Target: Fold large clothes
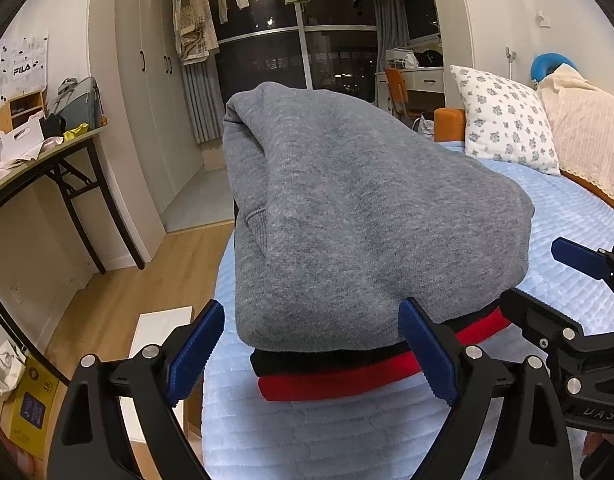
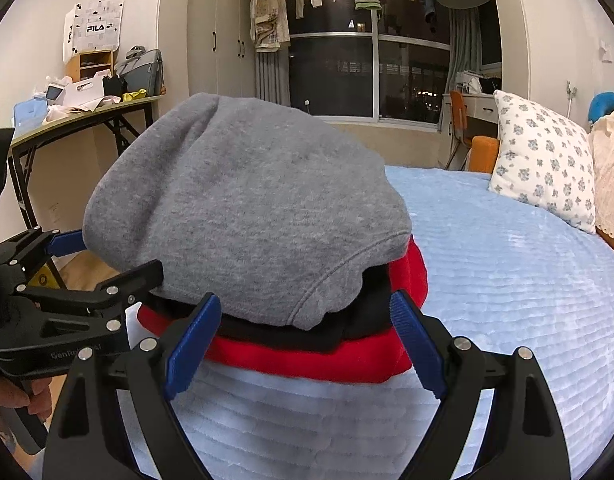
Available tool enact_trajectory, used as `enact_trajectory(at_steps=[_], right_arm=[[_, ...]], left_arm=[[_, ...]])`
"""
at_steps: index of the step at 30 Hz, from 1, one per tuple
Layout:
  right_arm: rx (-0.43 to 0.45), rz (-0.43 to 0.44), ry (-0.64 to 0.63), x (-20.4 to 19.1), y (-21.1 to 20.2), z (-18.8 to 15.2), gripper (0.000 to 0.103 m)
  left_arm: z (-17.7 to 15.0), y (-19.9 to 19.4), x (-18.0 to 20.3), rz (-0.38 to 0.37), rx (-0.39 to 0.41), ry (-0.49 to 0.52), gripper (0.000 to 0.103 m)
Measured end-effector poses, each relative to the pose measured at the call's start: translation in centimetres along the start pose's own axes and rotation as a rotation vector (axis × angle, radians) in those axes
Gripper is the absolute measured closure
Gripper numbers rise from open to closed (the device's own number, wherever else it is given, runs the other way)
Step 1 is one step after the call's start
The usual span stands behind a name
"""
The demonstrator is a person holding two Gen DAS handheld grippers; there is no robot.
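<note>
- A stack of 3 folded garments is seen on the bed (image 1: pixel 567 280), near its left edge and near corner: a grey sweater (image 1: pixel 347 208) on top, a black layer (image 1: pixel 307 360) under it, a red layer (image 1: pixel 347 384) at the bottom.
- The left gripper (image 1: pixel 313 354) is held with its jaws wide apart; nothing is clamped.
- The near end of the stack lies between and just beyond the left gripper's blue pads (image 1: pixel 197 344); the right pad is seen against the sweater's near edge, but whether it touches cannot be told.
- The right gripper (image 2: pixel 305 346) is likewise held spread, with nothing gripped.
- The stack's near right corner, where black and red show under the grey hem, lies between the right gripper's pads (image 2: pixel 417 346); the pads stand just beside the cloth, not pressed on it.
- In the right view the left gripper (image 2: pixel 107 258) is seen at the stack's left side.
- A flowered pillow (image 2: pixel 547 164) stands at the bed's far right edge, well apart from the stack.
</note>
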State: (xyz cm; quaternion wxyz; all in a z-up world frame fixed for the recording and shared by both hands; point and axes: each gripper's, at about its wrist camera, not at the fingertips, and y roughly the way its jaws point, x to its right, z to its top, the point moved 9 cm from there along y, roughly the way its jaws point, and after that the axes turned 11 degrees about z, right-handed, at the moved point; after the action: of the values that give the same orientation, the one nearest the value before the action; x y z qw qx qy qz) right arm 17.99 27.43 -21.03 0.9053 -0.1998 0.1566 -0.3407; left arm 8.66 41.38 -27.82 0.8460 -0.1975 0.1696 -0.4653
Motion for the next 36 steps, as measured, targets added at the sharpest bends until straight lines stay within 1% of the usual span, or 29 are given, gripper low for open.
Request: enact_trajectory(at_steps=[13, 36], right_arm=[[-0.003, -0.01, 0.009, 0.62, -0.22, -0.36, 0.017], [0.028, -0.029, 0.01, 0.95, -0.84, -0.48, 0.017]], left_arm=[[-0.22, -0.08, 0.01, 0.002, 0.002, 0.004, 0.012], [-0.16, -0.06, -0.13, 0.019, 0.015, -0.003, 0.011]])
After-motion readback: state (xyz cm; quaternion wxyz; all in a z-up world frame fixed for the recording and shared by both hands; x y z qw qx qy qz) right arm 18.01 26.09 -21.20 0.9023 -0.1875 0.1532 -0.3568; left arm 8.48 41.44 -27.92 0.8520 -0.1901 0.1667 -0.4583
